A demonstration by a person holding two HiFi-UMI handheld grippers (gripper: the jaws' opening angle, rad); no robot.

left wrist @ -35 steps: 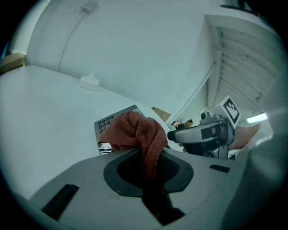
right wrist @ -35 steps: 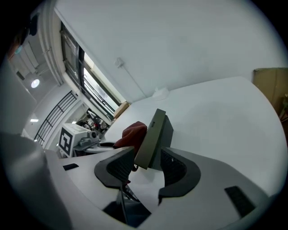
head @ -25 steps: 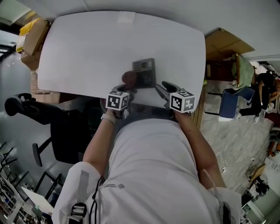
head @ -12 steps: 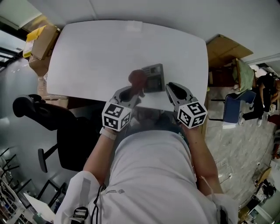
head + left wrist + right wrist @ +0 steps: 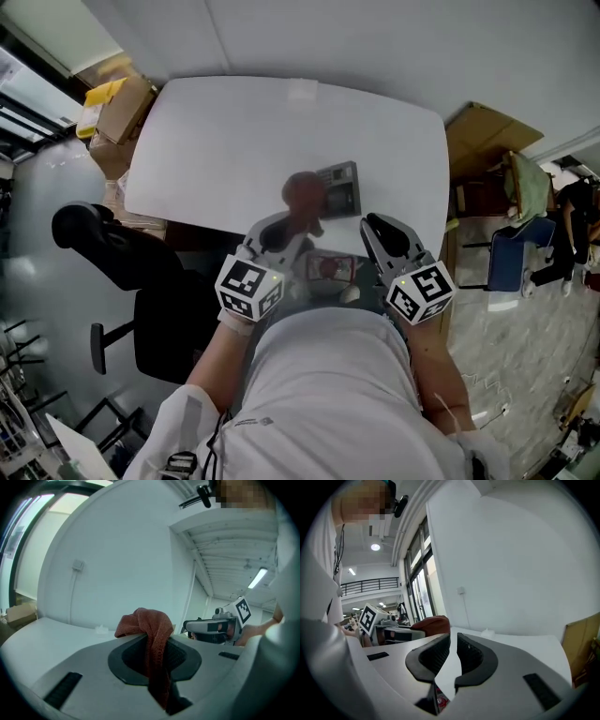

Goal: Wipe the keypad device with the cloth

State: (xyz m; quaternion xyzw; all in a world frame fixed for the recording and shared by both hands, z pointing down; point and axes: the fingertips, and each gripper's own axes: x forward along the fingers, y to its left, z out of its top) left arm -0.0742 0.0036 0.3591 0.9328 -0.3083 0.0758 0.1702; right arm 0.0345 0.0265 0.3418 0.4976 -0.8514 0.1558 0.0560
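The keypad device [image 5: 339, 187] lies on the white table [image 5: 225, 131], close to its near edge and right of the middle. Nearest of all is the person [image 5: 328, 394] in a light shirt, who holds one gripper in each hand in front of the body.

The left gripper [image 5: 296, 220] has its jaws clamped on the cloth [image 5: 302, 194], which is red-brown. In the left gripper view a bunch of the cloth stands above the jaws and a strip hangs down between them.

The right gripper [image 5: 373, 225] is to the right, apart from the cloth, and points the same way. Its jaws have just been closing and now stand almost together, with only a thin slit and nothing between them.

Between the two grippers, near of the table edge, is a small red and white thing [image 5: 330, 269] that cannot be made out.

In the head view the cloth is at the left edge of the device. Whether it touches the device one cannot tell.

Left of the table stands a black chair [image 5: 103, 248]. By the table's far left corner are cardboard boxes [image 5: 117, 103].
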